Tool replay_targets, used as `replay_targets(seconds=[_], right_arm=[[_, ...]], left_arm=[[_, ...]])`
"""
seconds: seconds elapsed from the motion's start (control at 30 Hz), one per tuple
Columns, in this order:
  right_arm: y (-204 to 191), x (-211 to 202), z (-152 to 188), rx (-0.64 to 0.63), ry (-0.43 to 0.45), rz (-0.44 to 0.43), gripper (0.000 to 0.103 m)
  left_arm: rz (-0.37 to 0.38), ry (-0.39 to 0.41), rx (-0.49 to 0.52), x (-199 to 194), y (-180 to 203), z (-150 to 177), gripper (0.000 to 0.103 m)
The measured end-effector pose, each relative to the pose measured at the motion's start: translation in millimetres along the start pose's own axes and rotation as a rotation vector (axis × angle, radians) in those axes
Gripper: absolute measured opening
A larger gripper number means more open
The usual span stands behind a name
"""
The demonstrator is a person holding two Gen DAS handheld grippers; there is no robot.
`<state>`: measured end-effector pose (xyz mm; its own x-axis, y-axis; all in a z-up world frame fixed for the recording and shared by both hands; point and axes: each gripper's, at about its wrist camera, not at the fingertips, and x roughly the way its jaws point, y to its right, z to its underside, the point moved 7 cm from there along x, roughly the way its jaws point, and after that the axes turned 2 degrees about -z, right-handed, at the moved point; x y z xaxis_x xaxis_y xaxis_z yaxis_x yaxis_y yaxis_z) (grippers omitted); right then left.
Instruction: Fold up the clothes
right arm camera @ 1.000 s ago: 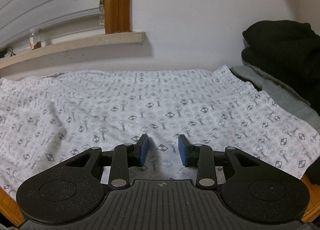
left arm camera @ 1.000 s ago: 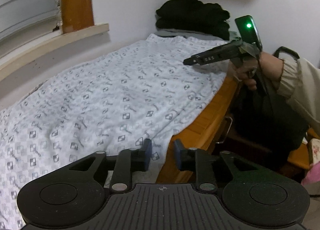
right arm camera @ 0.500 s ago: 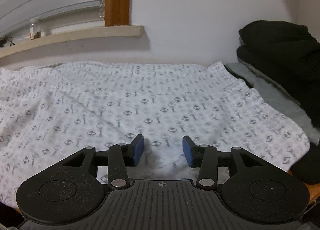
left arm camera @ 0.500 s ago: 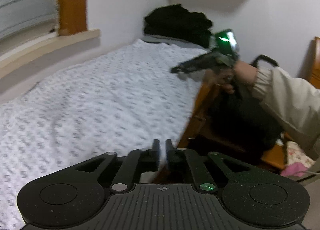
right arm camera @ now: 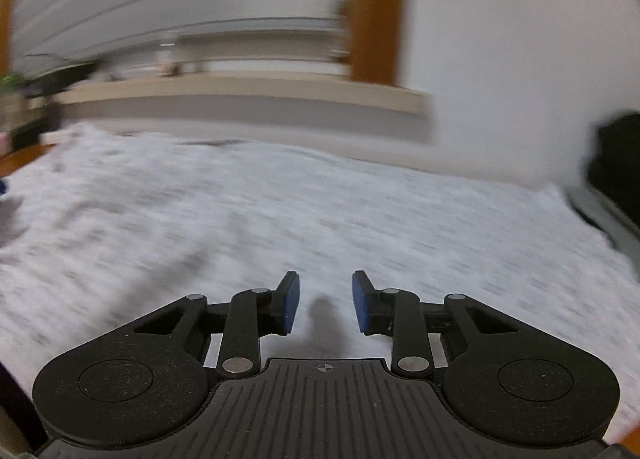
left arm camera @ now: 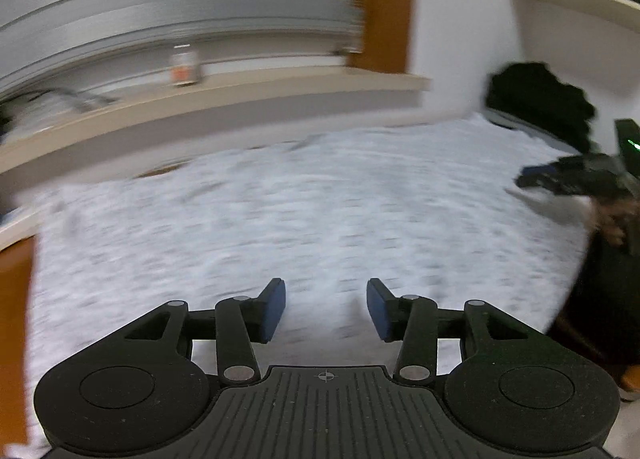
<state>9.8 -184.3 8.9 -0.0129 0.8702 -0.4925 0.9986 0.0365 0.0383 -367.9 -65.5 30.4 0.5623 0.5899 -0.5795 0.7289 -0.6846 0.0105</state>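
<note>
A white patterned sheet (left arm camera: 320, 211) covers the bed and fills the middle of both blurred wrist views (right arm camera: 320, 219). My left gripper (left arm camera: 326, 309) hangs above the sheet's near part; its jaws are opening and nothing is between them. My right gripper (right arm camera: 325, 305) is also over the sheet, its jaws closing on empty air. In the left wrist view the right gripper (left arm camera: 532, 179) shows at the right edge, held by a hand (left arm camera: 616, 219). A pile of black clothes (left arm camera: 540, 103) lies at the far right end of the bed, and its edge (right arm camera: 616, 163) shows in the right wrist view.
A window sill (left arm camera: 224, 95) runs along the wall behind the bed, with a small bottle (left arm camera: 184, 67) on it and a wooden window frame (left arm camera: 386, 7) above. The wooden bed edge (left arm camera: 12, 299) shows at the left. A grey folded layer (right arm camera: 608, 215) lies under the black pile.
Both grippers have swung left, so the window now fills the background. The left gripper's jaws went from nearly closed to wide apart. The right gripper's jaws have narrowed slightly.
</note>
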Motion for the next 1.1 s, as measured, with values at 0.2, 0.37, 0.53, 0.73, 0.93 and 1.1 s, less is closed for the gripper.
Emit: replay_targets(seconds=[0.2, 0.37, 0.53, 0.73, 0.93, 1.1], right_arm=[[-79.8, 25.2, -33.7, -0.075, 0.006, -0.185, 0.030], [-150.4, 47.8, -65.9, -0.165, 0.001, -0.332, 0.032], [-234.7, 83.8, -84.9, -0.289, -0.053, -0.487, 0.041], [-308.6, 127.5, -85.8, -0.416, -0.167, -0.560, 0.043], [-314.2, 140.3, -99.1, -0.399, -0.134, -0.554, 0.011], [-302.6, 149.6, -102.4, -0.349, -0.083, -0.433, 0.013]], left_arm=[[-0.115, 0.008, -0.078, -30.8, -61.5, 10.9, 0.055], [-0.180, 0.000, -0.134, -47.9, -95.3, 30.6, 0.057], [-0.209, -0.019, -0.171, -61.3, -110.8, 52.9, 0.058], [-0.222, -0.037, -0.196, -76.7, -121.3, 71.8, 0.060], [-0.233, -0.049, -0.238, -89.6, -134.2, 90.8, 0.061], [-0.213, -0.047, -0.267, -95.7, -138.2, 97.3, 0.061]])
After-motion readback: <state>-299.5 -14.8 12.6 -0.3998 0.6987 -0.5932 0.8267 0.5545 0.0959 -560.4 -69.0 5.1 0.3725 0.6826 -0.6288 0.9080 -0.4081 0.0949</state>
